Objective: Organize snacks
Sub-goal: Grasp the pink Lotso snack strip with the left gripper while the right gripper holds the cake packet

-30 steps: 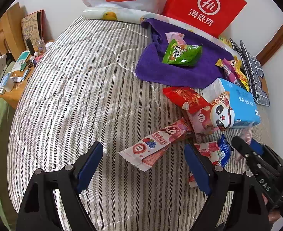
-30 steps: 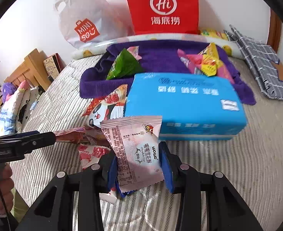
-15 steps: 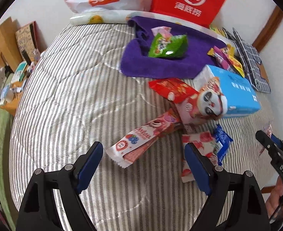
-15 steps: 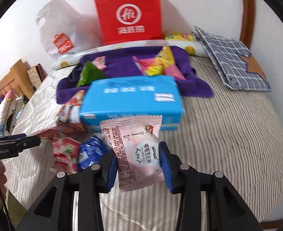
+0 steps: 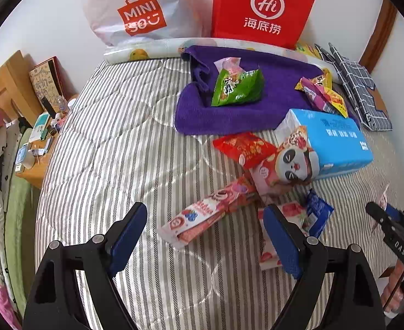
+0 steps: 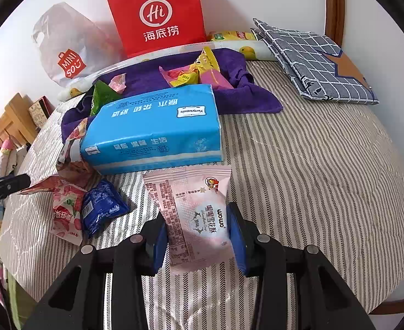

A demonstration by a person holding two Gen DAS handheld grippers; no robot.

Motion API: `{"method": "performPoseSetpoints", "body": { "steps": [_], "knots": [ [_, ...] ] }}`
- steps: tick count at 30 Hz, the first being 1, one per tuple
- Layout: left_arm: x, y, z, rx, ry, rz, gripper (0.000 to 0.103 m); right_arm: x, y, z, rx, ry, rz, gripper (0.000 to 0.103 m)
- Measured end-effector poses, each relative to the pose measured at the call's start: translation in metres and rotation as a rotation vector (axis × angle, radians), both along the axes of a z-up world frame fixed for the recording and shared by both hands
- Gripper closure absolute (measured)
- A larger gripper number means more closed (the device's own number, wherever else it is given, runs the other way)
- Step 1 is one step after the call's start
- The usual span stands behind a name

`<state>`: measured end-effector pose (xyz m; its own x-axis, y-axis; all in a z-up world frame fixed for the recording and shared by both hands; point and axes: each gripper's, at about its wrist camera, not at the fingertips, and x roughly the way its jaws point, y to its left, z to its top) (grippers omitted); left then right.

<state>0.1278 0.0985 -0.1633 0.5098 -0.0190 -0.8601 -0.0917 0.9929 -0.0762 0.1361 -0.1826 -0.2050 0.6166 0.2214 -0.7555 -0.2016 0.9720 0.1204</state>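
Note:
My right gripper [image 6: 199,228] is shut on a pale pink snack packet [image 6: 196,214] and holds it above the striped bed, in front of a blue tissue pack [image 6: 155,129]. My left gripper [image 5: 204,233] is open and empty above a long pink wafer packet [image 5: 207,211]. A purple towel [image 5: 284,82] at the back carries a green packet [image 5: 236,88] and yellow-pink packets [image 5: 323,96]. A red packet [image 5: 243,148], a panda packet [image 5: 287,167], a strawberry packet [image 6: 64,211] and a blue packet [image 6: 101,206] lie loose beside the tissue pack.
A red paper bag [image 5: 262,8] and a white Miniso bag [image 5: 136,11] stand against the wall. A folded grey checked cloth [image 6: 317,63] lies at the back right. A cluttered wooden bedside table [image 5: 37,154] stands left of the bed.
My right gripper has lifted the pink packet away from the pile and swung right and back. My left gripper has pulled back a little; more of the bed shows.

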Motion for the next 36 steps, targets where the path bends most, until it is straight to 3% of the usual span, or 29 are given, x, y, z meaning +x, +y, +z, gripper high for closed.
{"method": "performPoseSetpoints", "body": {
  "steps": [11, 23, 28, 32, 34, 36],
  "knots": [
    [0.03, -0.012, -0.018, 0.021, 0.037, -0.046, 0.017, 0.006, -0.01, -0.011, -0.013, 0.024, -0.02, 0.065],
    [0.035, -0.006, -0.049, -0.085, 0.106, -0.082, 0.04, 0.016, -0.008, -0.024, -0.008, 0.055, -0.017, 0.064],
    [0.028, -0.012, -0.049, -0.06, 0.087, -0.092, 0.042, 0.016, -0.006, -0.023, -0.006, 0.052, -0.013, 0.064],
    [0.017, -0.023, -0.049, 0.026, 0.07, -0.115, 0.064, 0.015, -0.007, -0.023, 0.001, 0.058, -0.008, 0.063],
    [0.012, -0.023, -0.048, 0.019, 0.068, -0.128, 0.078, 0.015, -0.008, -0.024, 0.009, 0.058, 0.004, 0.063],
    [0.007, -0.021, -0.046, 0.009, 0.072, -0.129, 0.079, 0.015, -0.009, -0.024, 0.02, 0.06, 0.007, 0.063]
  ]
}}
